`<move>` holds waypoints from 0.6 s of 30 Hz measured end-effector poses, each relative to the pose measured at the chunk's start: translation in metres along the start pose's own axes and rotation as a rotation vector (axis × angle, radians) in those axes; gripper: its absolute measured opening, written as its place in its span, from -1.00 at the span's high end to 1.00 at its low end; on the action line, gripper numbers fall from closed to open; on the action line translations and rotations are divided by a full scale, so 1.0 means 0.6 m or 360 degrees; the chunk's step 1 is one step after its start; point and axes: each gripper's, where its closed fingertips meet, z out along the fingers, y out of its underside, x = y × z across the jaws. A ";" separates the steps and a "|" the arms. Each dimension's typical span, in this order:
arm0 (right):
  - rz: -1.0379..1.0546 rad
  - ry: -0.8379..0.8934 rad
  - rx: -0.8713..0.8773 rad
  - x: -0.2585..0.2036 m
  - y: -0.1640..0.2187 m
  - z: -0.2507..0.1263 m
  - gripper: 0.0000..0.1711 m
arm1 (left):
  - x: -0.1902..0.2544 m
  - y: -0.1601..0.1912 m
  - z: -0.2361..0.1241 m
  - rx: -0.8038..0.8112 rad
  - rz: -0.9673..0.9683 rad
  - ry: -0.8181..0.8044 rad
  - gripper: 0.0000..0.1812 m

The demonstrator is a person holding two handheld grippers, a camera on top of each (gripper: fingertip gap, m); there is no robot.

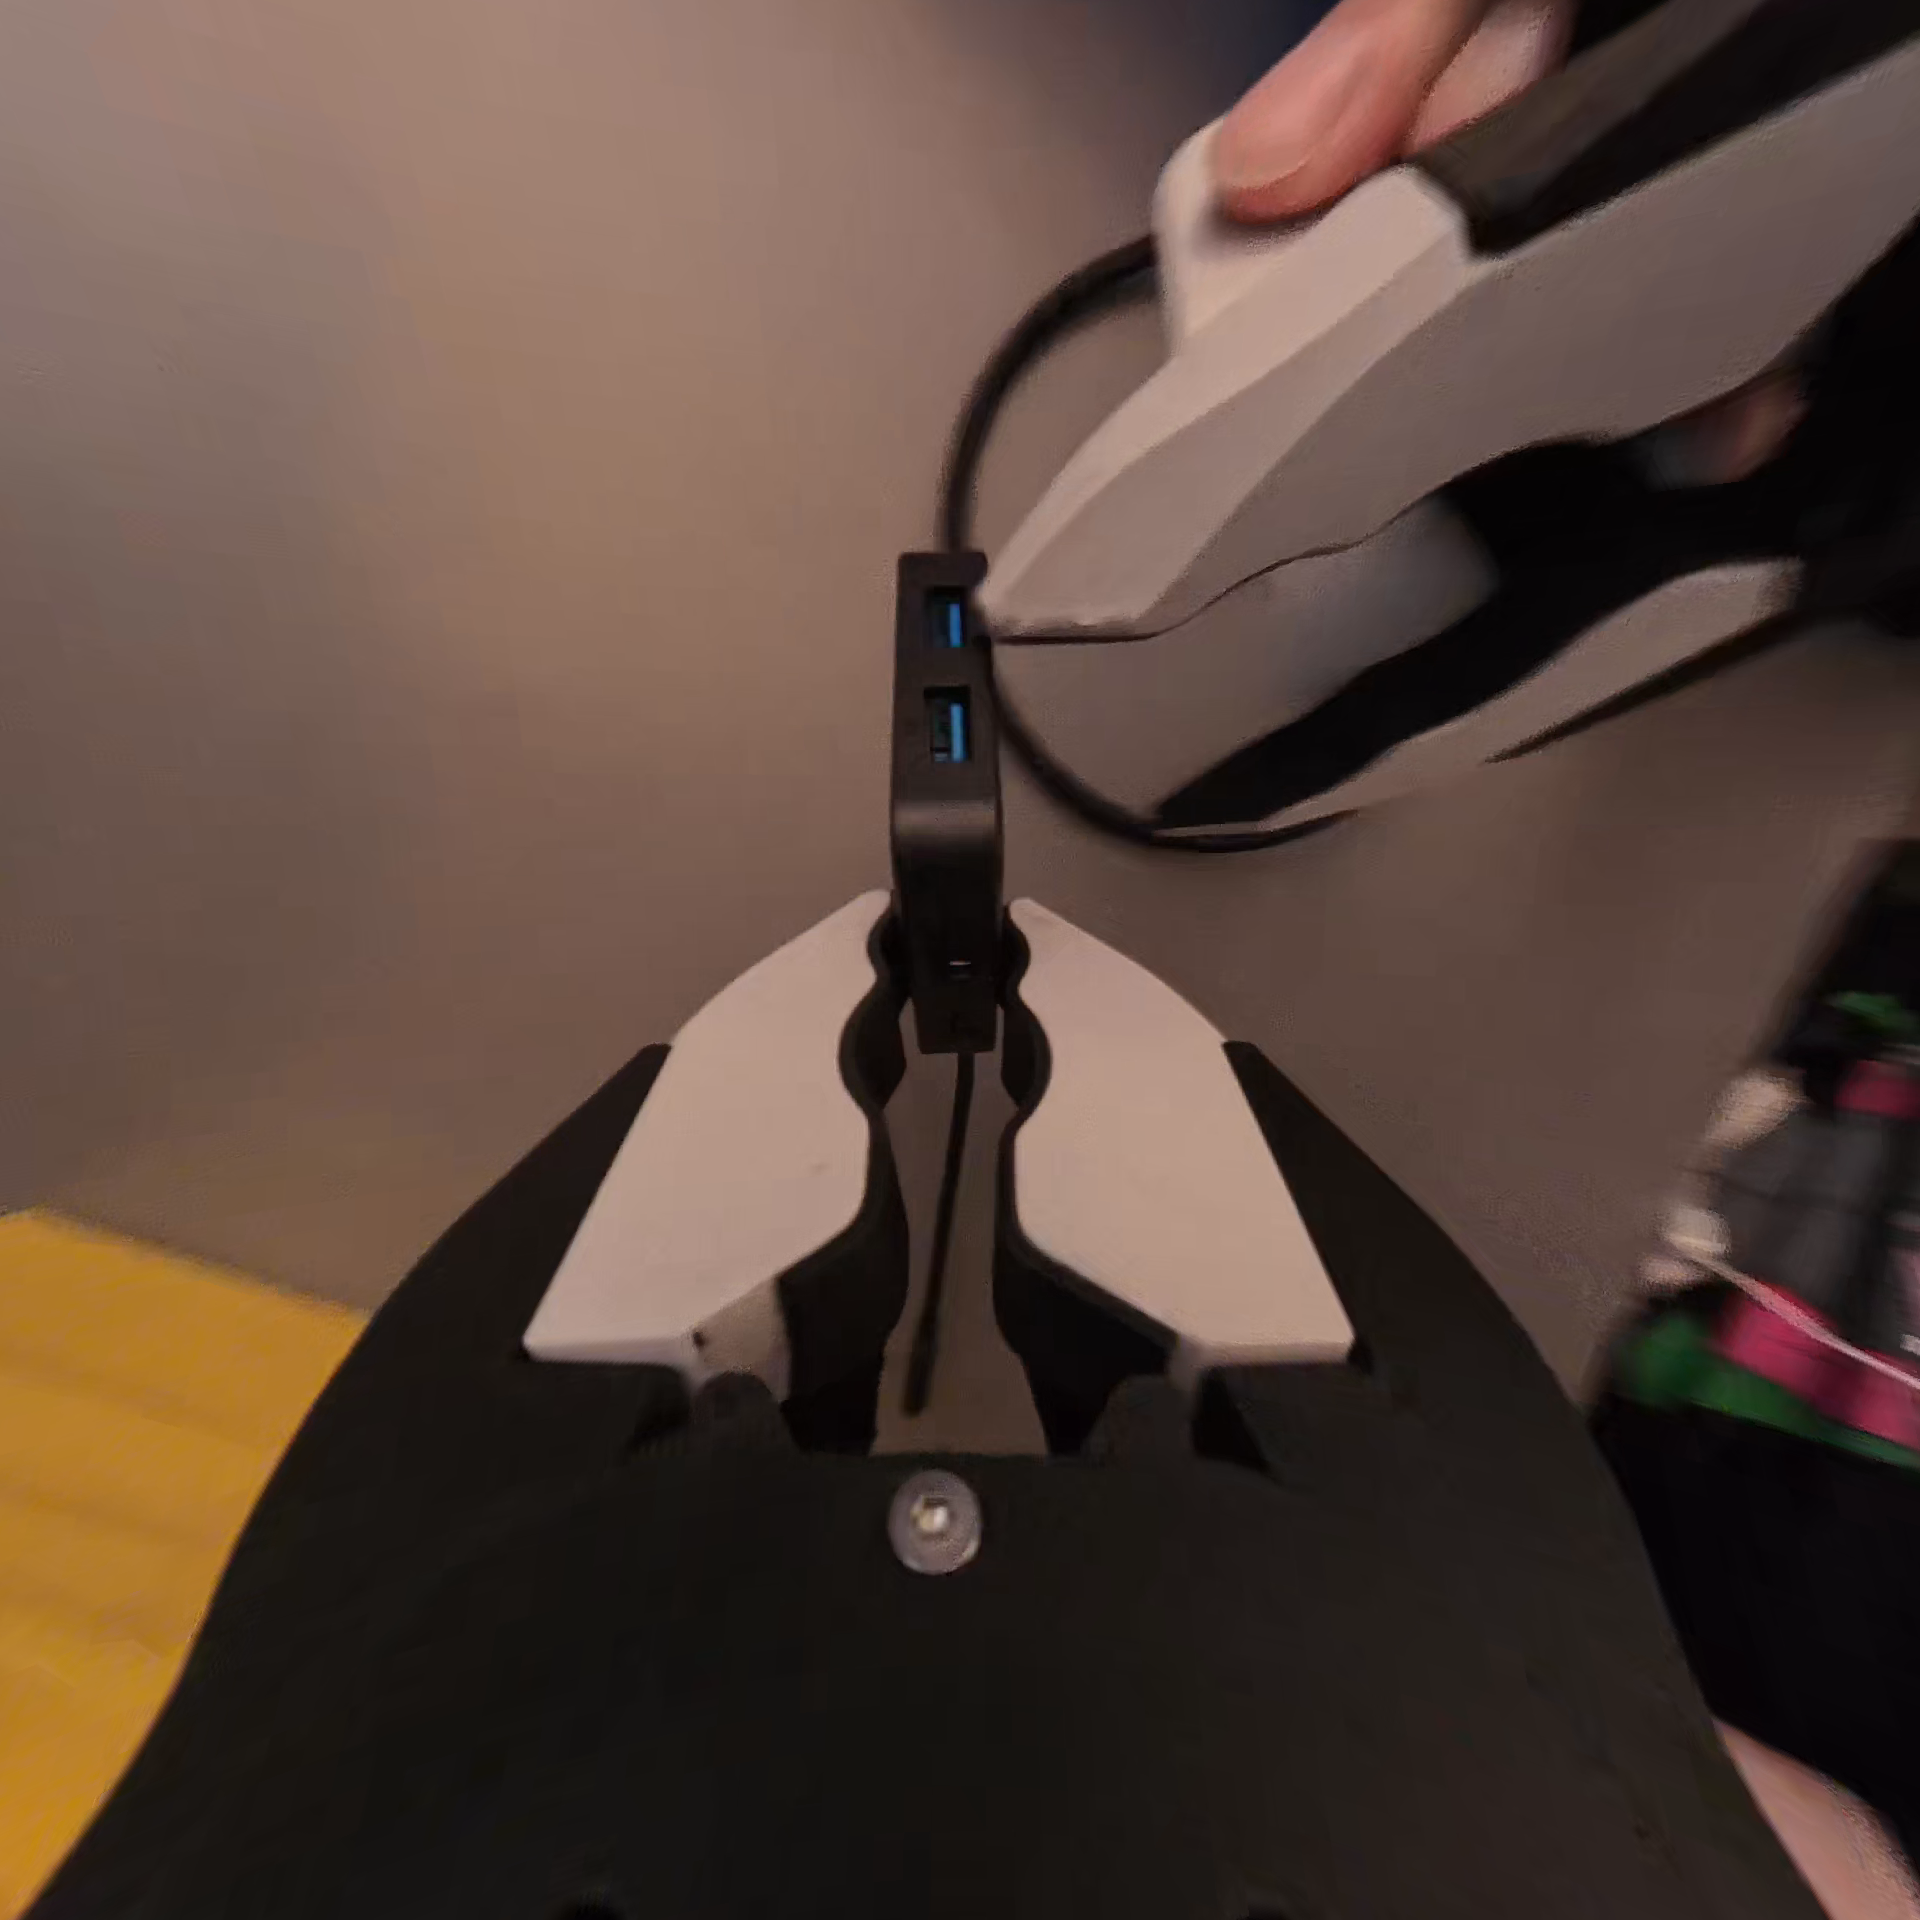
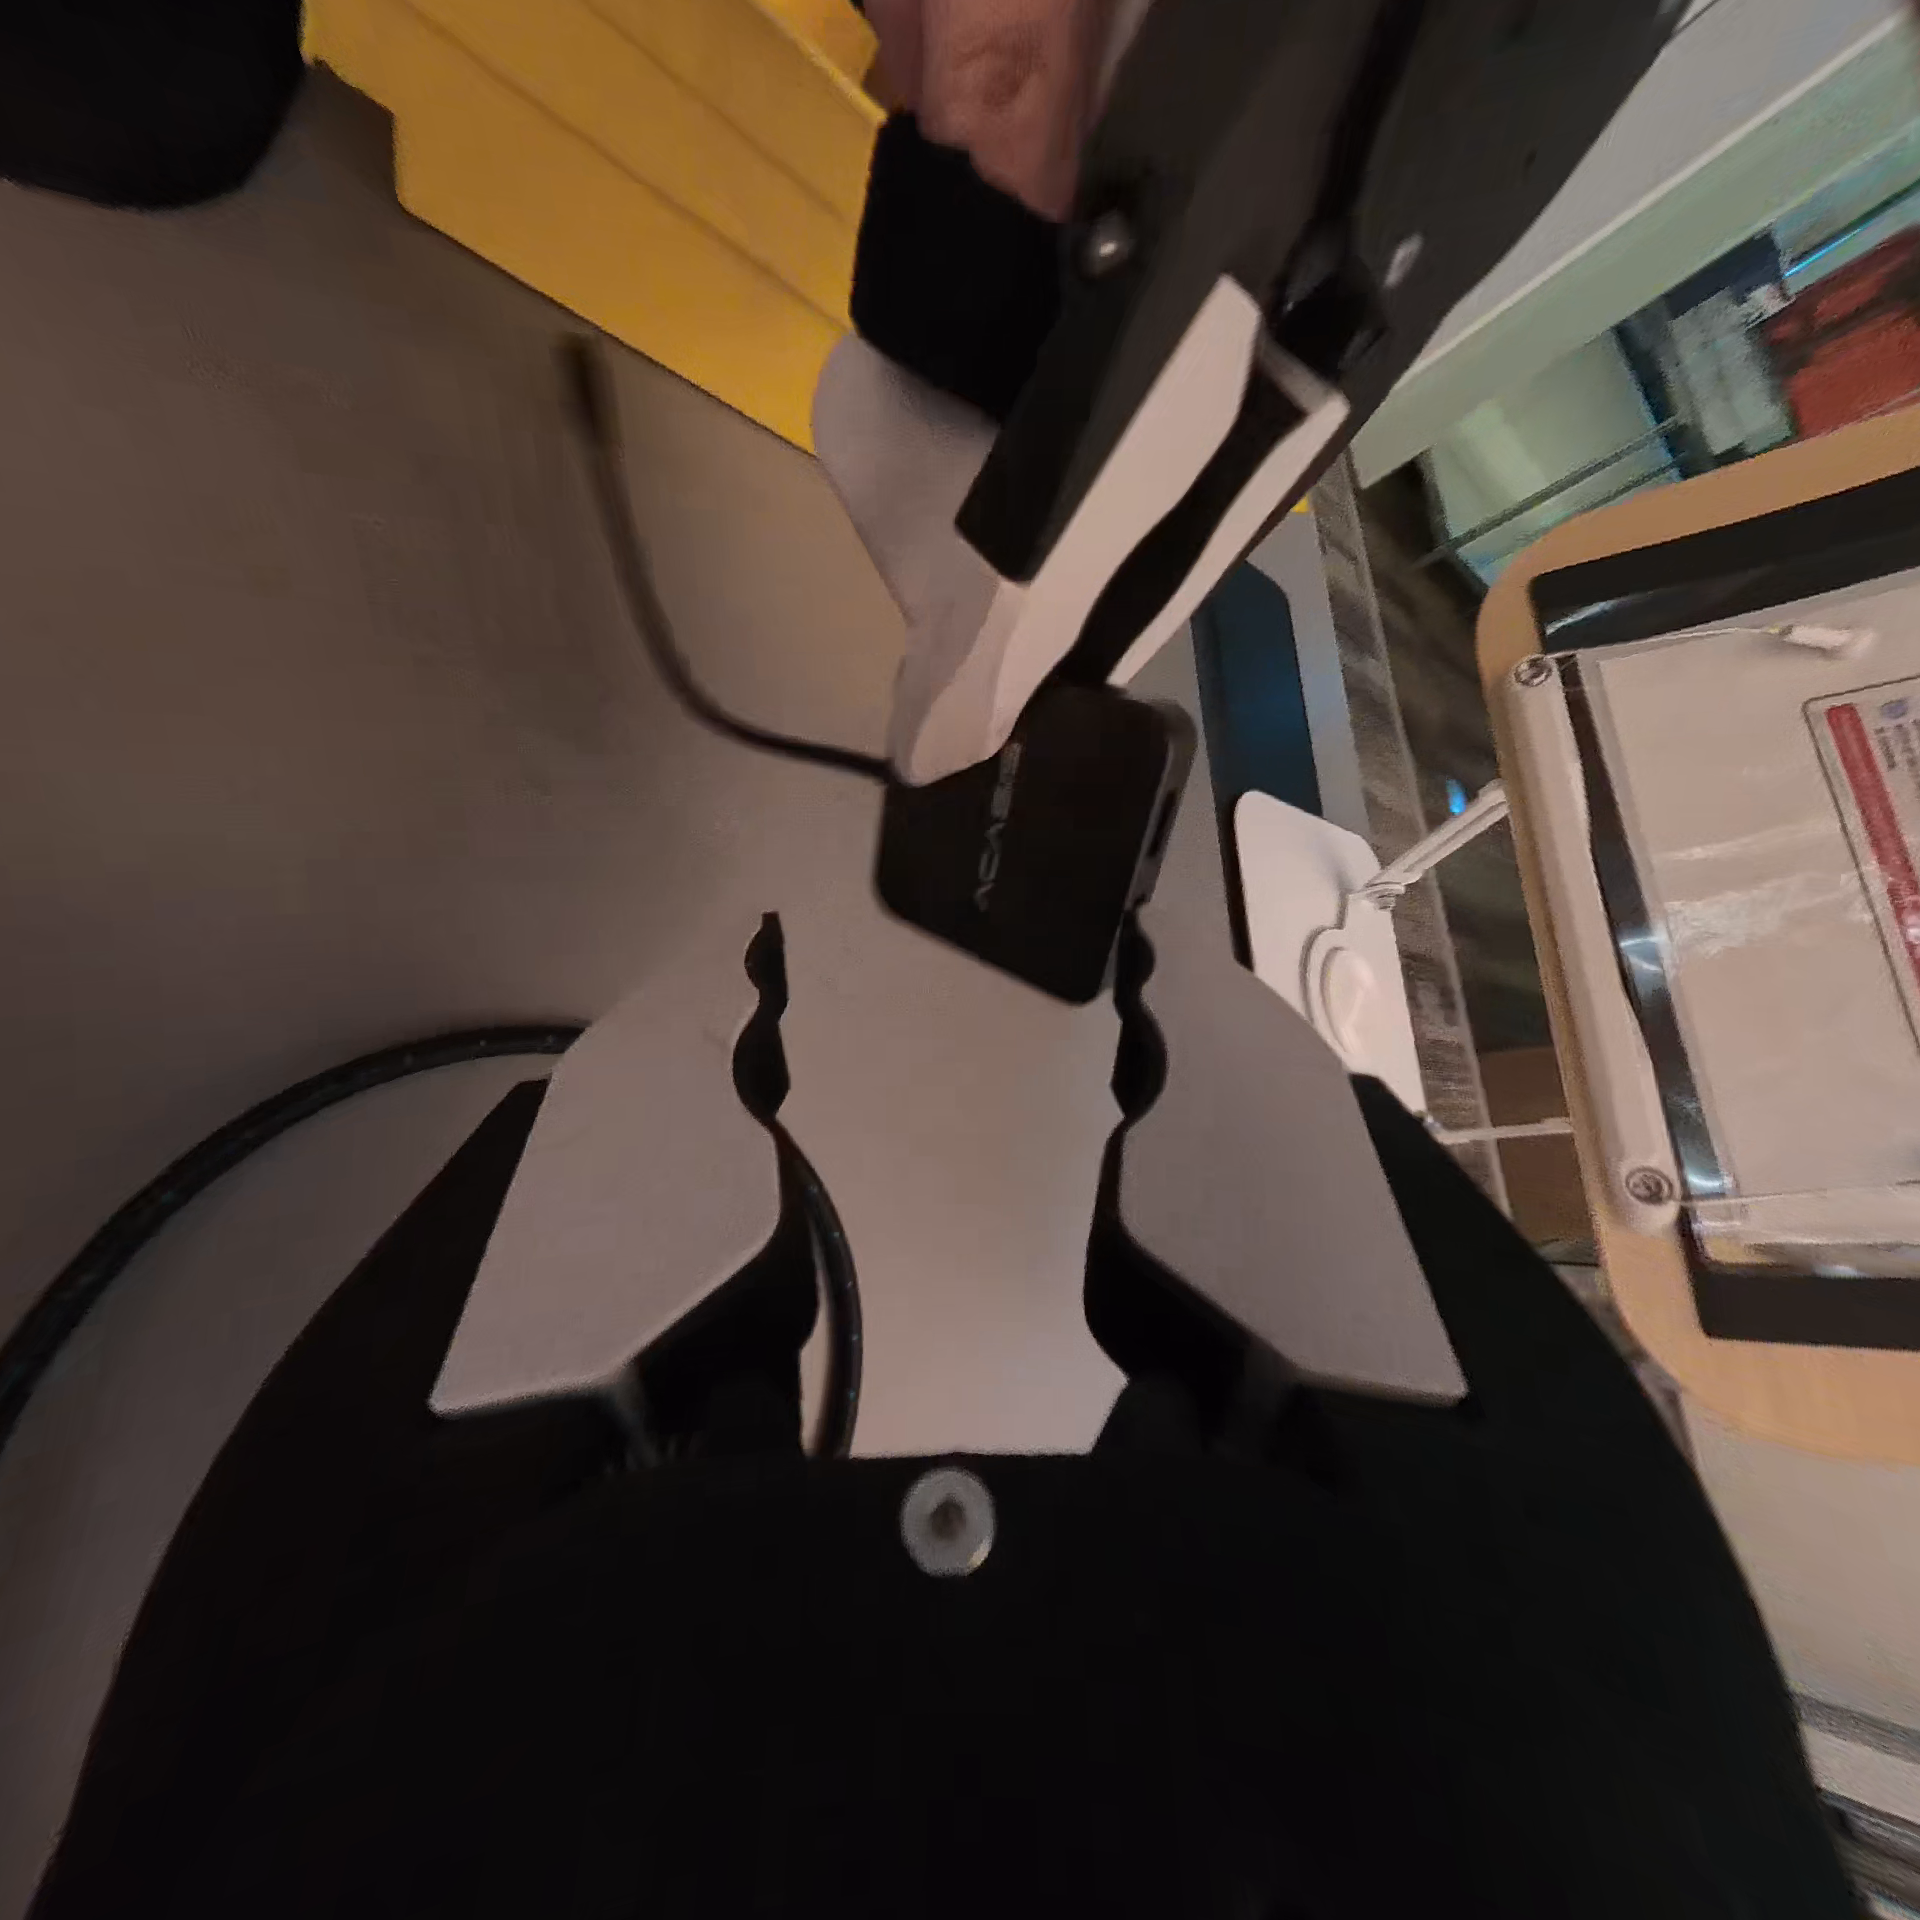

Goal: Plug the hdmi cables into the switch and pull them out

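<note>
Black switch (image 1: 940, 790) upright, clamped at lower end by left gripper (image 1: 948, 940); right gripper (image 2: 951, 971) released, at 2 o'clock; black cable (image 1: 971, 457) looping behind.

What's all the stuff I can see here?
switch: one, black, blue ports, gripped at its lower end in left jaws.
thin cable: one, black, runs from switch over table.
thick cable: one, black, curved on table by right gripper.
table: one, grey-beige.
yellow block: one, on table.
white device: one, screwed frame, on wooden stand, right.
left gripper: black and white, shut on switch.
right gripper: open, empty, beside switch.
hand: on right gripper.
</note>
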 end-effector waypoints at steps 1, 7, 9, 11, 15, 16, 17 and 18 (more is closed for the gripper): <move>0.0017 -0.0001 0.0001 0.005 -0.003 -0.009 0.28 | -0.015 -0.003 -0.009 -0.0014 0.0088 -0.0188 0.85; -0.0057 0.0196 -0.0034 0.032 -0.009 -0.015 0.36 | -0.022 -0.024 -0.022 -0.0094 0.0573 -0.0702 0.85; -0.0170 0.0295 -0.0094 0.036 0.004 0.000 0.42 | -0.029 -0.021 -0.012 -0.0176 0.0585 -0.0783 0.85; -0.0239 0.0455 -0.0126 0.050 0.015 0.011 0.51 | -0.032 -0.015 0.005 -0.0258 0.0620 -0.0796 0.85; -0.0431 0.0412 -0.0206 0.028 0.041 0.029 0.70 | -0.032 -0.010 0.035 -0.0332 0.0677 -0.0770 0.85; -0.0462 0.0392 -0.0196 0.025 0.044 0.030 0.70 | -0.032 -0.009 0.041 -0.0327 0.0696 -0.0752 0.85; -0.0460 0.0358 -0.0191 0.021 0.048 0.029 0.71 | -0.030 -0.009 0.047 -0.0309 0.0703 -0.0716 0.84; -0.0454 0.0336 -0.0186 0.019 0.052 0.029 0.73 | -0.027 -0.008 0.053 -0.0290 0.0689 -0.0666 0.81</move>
